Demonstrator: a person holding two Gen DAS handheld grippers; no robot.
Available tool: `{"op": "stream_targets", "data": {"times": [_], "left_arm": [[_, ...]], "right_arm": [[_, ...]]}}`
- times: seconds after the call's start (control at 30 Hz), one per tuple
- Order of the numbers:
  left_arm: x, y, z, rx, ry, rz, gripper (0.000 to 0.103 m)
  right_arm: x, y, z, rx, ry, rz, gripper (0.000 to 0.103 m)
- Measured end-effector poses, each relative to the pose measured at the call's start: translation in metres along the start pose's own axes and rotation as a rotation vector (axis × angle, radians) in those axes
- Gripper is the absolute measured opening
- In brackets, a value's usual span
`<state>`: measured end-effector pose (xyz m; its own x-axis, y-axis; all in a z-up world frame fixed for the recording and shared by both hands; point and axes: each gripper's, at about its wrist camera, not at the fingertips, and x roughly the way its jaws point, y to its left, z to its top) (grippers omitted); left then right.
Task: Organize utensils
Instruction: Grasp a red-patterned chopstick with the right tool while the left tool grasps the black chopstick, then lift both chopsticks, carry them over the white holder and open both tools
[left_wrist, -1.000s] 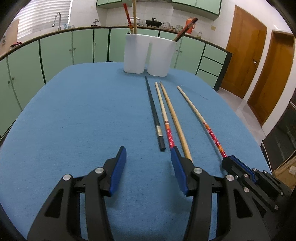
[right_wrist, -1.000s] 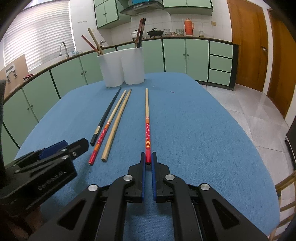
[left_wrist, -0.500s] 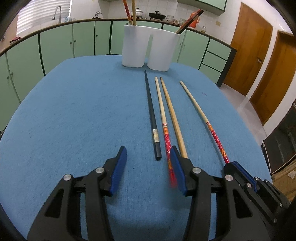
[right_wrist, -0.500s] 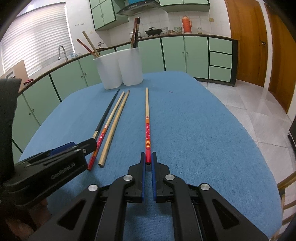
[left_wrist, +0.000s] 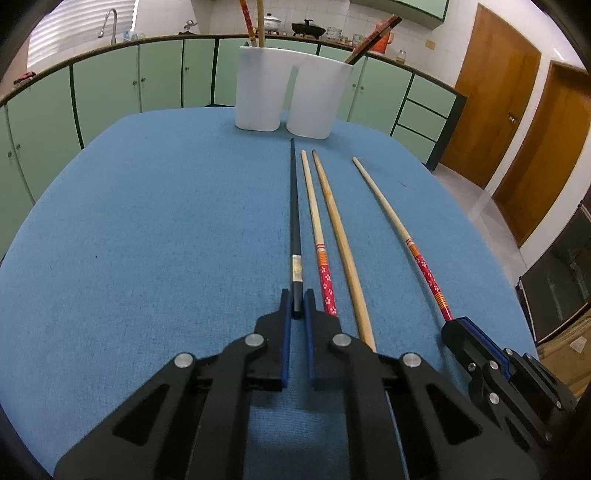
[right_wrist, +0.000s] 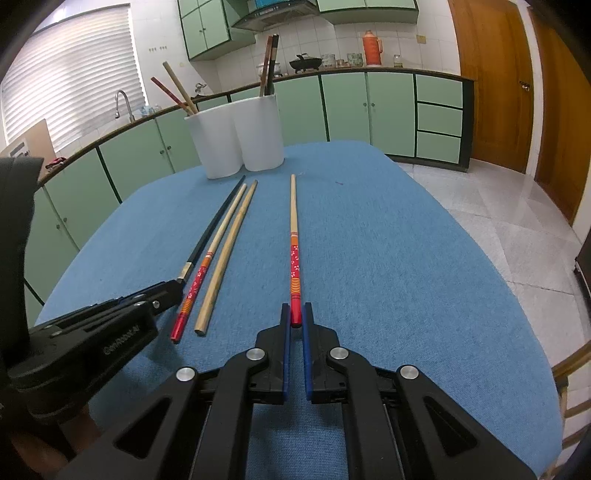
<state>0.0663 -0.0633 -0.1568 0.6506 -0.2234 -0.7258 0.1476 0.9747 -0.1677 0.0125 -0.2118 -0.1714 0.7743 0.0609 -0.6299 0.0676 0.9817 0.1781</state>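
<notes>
Since the earlier frame, left gripper (left_wrist: 296, 304) went from spread wide over bare cloth to clamped on the near end of the black chopstick (left_wrist: 294, 206); it also shifted so that the stick sits centred between its pads. Right gripper (right_wrist: 294, 314) shows no change, already pinching its stick.

Progress, left to right:
- White 2-cell holder (left_wrist: 288, 96) stands at the far end of the blue table (left_wrist: 147, 240). Left cell has 2 sticks upright in it, right cell has dark ones leaning out. So part of the sorting looks done.
- 4 chopsticks are on the cloth, all pointing at the holder: black one, red-patterned chopstick (left_wrist: 321, 258) just beside it, plain wooden chopstick (left_wrist: 343, 247) just beside that, then a second red-patterned chopstick (right_wrist: 294, 251) set well apart on the right.
- None of the 4 is lifted yet as far as can be seen; all lie flat.

Grippers:
- Left: pads pressed in on the black stick's square butt end, stick running straight away from the tips. Grip looks tight and very near the end.
- Right: pads pressed on the red lacquered tip of the far-right stick, same end-grip.

Judgement: both picks are made, lift and drop into cells are left, then 2 more sticks. Which cell each goes to looks like a pattern match, but cannot confirm.
</notes>
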Motion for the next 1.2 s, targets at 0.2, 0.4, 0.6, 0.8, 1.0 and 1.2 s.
{"op": "stream_targets", "data": {"times": [0.2, 0.4, 0.6, 0.8, 1.0, 1.2], "left_arm": [[-0.013, 0.001, 0.003, 0.018, -0.043, 0.02, 0.006], [-0.042, 0.003, 0.012, 0.036, -0.13, 0.044, 0.005], [-0.066, 0.003, 0.028, 0.042, -0.206, 0.048, 0.005], [-0.084, 0.001, 0.051, 0.033, -0.275, 0.031, 0.005], [-0.103, -0.002, 0.075, 0.026, -0.337, 0.003, 0.005], [-0.111, -0.006, 0.094, 0.023, -0.371, -0.013, 0.005]], "right_arm": [[-0.005, -0.001, 0.004, -0.009, -0.02, -0.006, 0.006], [-0.016, 0.0, 0.016, -0.024, -0.067, -0.001, 0.006], [-0.032, 0.004, 0.033, -0.051, -0.128, 0.016, 0.006], [-0.05, 0.007, 0.057, -0.065, -0.195, 0.05, 0.006], [-0.067, 0.007, 0.091, -0.065, -0.261, 0.092, 0.006], [-0.076, 0.007, 0.118, -0.069, -0.3, 0.111, 0.006]]}}
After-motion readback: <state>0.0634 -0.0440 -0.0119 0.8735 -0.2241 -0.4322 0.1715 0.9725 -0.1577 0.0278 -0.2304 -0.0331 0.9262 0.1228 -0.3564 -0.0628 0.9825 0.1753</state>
